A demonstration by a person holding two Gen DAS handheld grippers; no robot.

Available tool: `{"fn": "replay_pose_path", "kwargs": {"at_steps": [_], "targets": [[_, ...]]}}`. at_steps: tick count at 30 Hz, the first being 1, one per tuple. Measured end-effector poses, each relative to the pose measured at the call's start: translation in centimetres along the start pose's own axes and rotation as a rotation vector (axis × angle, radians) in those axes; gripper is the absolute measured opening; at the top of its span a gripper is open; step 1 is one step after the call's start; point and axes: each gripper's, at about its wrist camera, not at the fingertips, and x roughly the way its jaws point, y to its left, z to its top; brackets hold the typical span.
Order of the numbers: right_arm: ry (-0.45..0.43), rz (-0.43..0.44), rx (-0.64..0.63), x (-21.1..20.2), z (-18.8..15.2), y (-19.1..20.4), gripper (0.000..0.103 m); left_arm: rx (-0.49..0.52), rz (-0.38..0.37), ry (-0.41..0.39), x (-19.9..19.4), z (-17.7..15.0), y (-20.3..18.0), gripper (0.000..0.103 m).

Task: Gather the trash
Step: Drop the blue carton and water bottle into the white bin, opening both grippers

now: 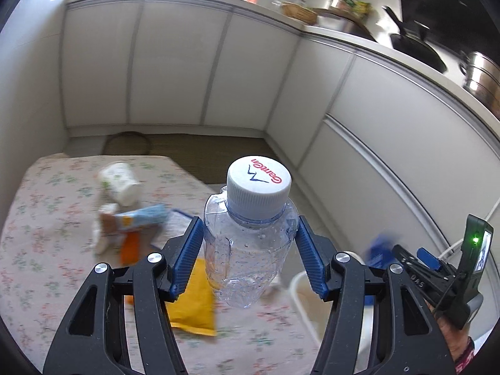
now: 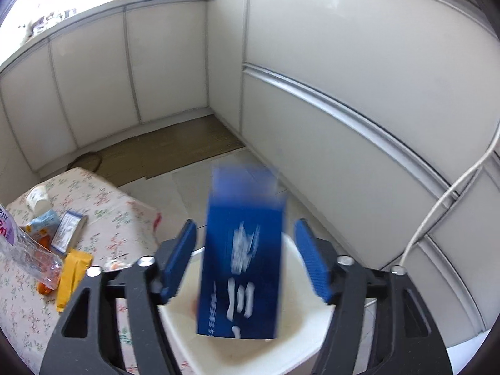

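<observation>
Gripping a clear plastic bottle (image 1: 247, 243) by its shoulder, the left gripper (image 1: 248, 250) is seen above the worktop (image 1: 37, 250), which is covered by a flowered cloth. The bottle is pressed on both sides by the blue fingers (image 1: 187, 253), just below its white cap (image 1: 258, 184), and its body hangs down between them, tilted toward the camera. Water drops are seen inside the bottle.

In the right wrist view, a blue carton (image 2: 242, 265) is seen between the fingers (image 2: 179, 257) of the right gripper (image 2: 245, 262), but it is touched by neither of them: a clear gap is left on each side, so the right fingers are spread and nothing is gripped. The carton is blurred and stands nearly upright, with its lower end inside a white bin (image 2: 312, 337) that sits just beside the worktop's edge. The bin's rim is partly hidden by the gripper.

More litter is left on the worktop: a white paper cup (image 1: 120, 182) lying on its side, a light blue and orange packet (image 1: 137, 218) near it, and a yellow wrapper (image 1: 195, 300) lying flat below the left fingers. A small flat box (image 2: 67, 229) with a blue border is seen beside the packet. White cabinet fronts (image 1: 175, 62) are seen behind the worktop.
</observation>
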Motion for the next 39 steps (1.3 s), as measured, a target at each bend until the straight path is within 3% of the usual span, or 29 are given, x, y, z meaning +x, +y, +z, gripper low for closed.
{"fn": "replay_pose_path", "kwargs": {"at_steps": [2, 11, 22, 24, 26, 32, 35, 39], "targets": [[-0.009, -0.018, 0.018, 0.0, 0.1, -1.3, 0.077, 0.013, -0.029, 0.011, 0.8, -0.1, -1.7, 0.057], [-0.007, -0.097, 0.124, 0.5, 0.3, -7.4, 0.081, 0.031, -0.164, 0.111, 5.9, -2.2, -8.6, 0.058], [0.031, -0.151, 0.222, 1.5, -0.6, -12.7, 0.083, 0.075, -0.242, 0.221, 11.4, -4.0, -14.9, 0.059], [0.032, -0.157, 0.229, 1.5, -0.6, -13.0, 0.085, 0.074, -0.259, 0.24, 12.0, -4.0, -15.3, 0.064], [0.03, -0.161, 0.236, 1.4, -0.6, -13.1, 0.086, 0.076, -0.249, 0.241, 12.3, -4.0, -15.7, 0.076], [0.021, -0.162, 0.22, 1.5, -0.5, -12.8, 0.088, 0.094, -0.203, 0.232, 12.0, -3.9, -15.4, 0.089], [0.006, -0.174, 0.205, 1.2, -0.5, -12.0, 0.093, 0.122, -0.125, 0.199, 11.4, -3.7, -14.7, 0.096], [-0.011, -0.176, 0.18, 0.8, -0.3, -10.2, 0.095, 0.162, -0.023, 0.164, 10.6, -3.7, -13.2, 0.096]]}}
